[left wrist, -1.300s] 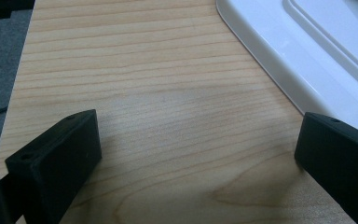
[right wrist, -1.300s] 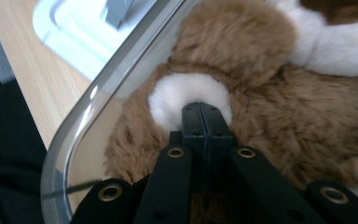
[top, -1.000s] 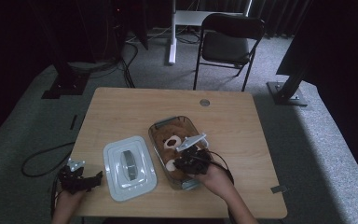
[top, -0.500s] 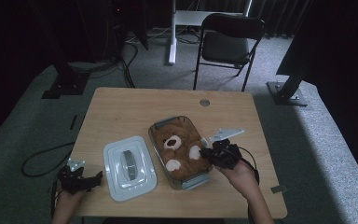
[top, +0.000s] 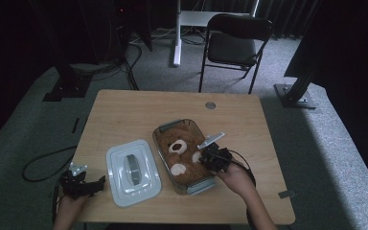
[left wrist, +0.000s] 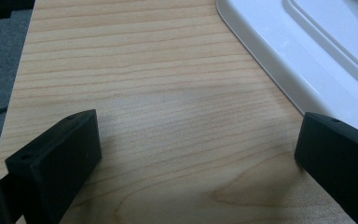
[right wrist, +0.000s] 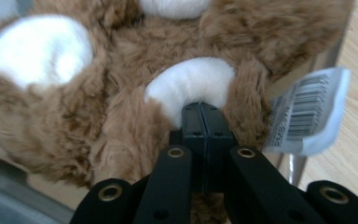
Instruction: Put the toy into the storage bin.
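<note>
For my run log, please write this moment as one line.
right gripper: shut, pushing plush bear | container: bear inside | left gripper: open, idle | lid: on table

R gripper (top: 206, 159) jaws together, pointing left; L gripper (top: 98, 182) jaws wide apart, low.

A light wooden table (top: 124, 115) stands on grey carpet (top: 38, 110). On it, toward seven o'clock, lies a white lid (top: 133, 171) with a grey handle. A small round grommet (top: 210, 105) sits near the table's far edge. Beyond, at one o'clock, stands a dark folding chair (top: 235, 45). A black cable (top: 43, 165) trails on the carpet at eight o'clock.
</note>
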Demonstrator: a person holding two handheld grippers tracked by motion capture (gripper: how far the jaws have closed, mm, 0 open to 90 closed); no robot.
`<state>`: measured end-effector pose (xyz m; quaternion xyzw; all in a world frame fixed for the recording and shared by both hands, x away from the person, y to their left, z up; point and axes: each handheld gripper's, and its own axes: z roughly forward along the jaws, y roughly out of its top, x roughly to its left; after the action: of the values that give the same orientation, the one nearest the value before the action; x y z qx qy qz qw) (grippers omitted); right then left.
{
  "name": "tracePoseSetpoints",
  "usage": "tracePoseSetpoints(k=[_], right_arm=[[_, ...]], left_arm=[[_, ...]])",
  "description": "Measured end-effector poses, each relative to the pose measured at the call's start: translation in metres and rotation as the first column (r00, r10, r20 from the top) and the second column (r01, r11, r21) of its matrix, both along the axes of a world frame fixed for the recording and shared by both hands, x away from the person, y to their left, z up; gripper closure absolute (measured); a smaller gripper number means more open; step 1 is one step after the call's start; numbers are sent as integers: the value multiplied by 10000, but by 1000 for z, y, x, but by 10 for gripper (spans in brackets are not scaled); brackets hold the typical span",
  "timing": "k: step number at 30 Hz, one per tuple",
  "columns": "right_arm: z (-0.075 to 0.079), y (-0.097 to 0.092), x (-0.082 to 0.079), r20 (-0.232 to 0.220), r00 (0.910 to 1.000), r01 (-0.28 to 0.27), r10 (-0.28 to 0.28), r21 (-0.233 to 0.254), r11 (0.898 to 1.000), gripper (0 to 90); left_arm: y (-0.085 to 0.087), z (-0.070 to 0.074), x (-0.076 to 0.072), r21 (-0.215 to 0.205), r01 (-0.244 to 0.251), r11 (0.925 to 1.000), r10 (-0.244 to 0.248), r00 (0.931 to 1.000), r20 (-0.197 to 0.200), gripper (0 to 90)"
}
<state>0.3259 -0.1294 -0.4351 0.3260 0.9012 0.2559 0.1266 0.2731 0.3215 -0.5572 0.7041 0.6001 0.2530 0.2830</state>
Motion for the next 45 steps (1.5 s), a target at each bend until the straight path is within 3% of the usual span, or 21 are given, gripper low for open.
tracePoseSetpoints(k=[2,8,12,13,14,16,21,25,28,33,34,35,36,38,43,44,45], right_arm=[[-6,5,4,-104,9999,-144,138,-559,9983,900],[-5,3,4,-55,9999,-100,98,-376,9992,899],[5,-7,1,40,9999,113,-115,543,9985,888],[12,-13,0,133,9997,211,-226,1084,9939,887],[17,-16,0,234,9993,241,-275,1327,9909,879],[35,-26,0,798,9930,673,-868,2207,9730,874],[49,-29,11,1082,9861,933,-1264,2694,9585,874],[45,-19,23,724,9907,900,-1151,2848,9544,873],[33,-4,36,365,9941,898,-1022,2526,9634,865],[26,6,48,210,9944,963,-1033,2167,9715,866],[18,15,56,108,9947,990,-1021,1624,9817,867],[18,15,56,108,9947,990,-1021,1624,9817,867],[12,20,61,-18,9953,960,-966,1327,9865,867],[12,20,61,-18,9953,960,-966,1327,9865,867],[6,35,73,90,9943,1061,-1064,331,9938,899],[6,35,73,90,9943,1061,-1064,331,9938,899],[-3,43,76,-59,9951,984,-990,-667,9929,900]], left_arm=[[0,0,0,8,4,10000,-4,10000,1,11],[0,0,0,6,4,10000,-4,10000,0,10],[0,0,0,-9,-10,10000,10,10000,1,10],[0,0,0,-9,-11,10000,11,10000,1,10],[0,0,0,-5,-9,10000,9,10000,1,10],[0,0,0,-12,-9,10000,9,10000,-5,10],[0,0,0,-10,-10,10000,10,10000,0,10],[0,0,0,-7,-8,10000,8,10000,1,10],[0,0,0,-6,-7,10000,7,10000,-1,10],[0,0,0,-9,-1,10000,1,10000,-3,10],[0,0,0,-5,-2,10000,2,10000,-7,10],[0,0,0,-3,-9,10000,9,10000,-2,10],[0,0,0,-6,-7,10000,7,10000,-7,11],[0,0,0,-11,-9,10000,9,10000,-7,10],[0,0,0,-12,-8,10000,8,10000,-6,10],[0,0,0,-12,-8,10000,8,10000,-6,10],[0,0,0,-9,-7,10000,7,10000,-6,10]])
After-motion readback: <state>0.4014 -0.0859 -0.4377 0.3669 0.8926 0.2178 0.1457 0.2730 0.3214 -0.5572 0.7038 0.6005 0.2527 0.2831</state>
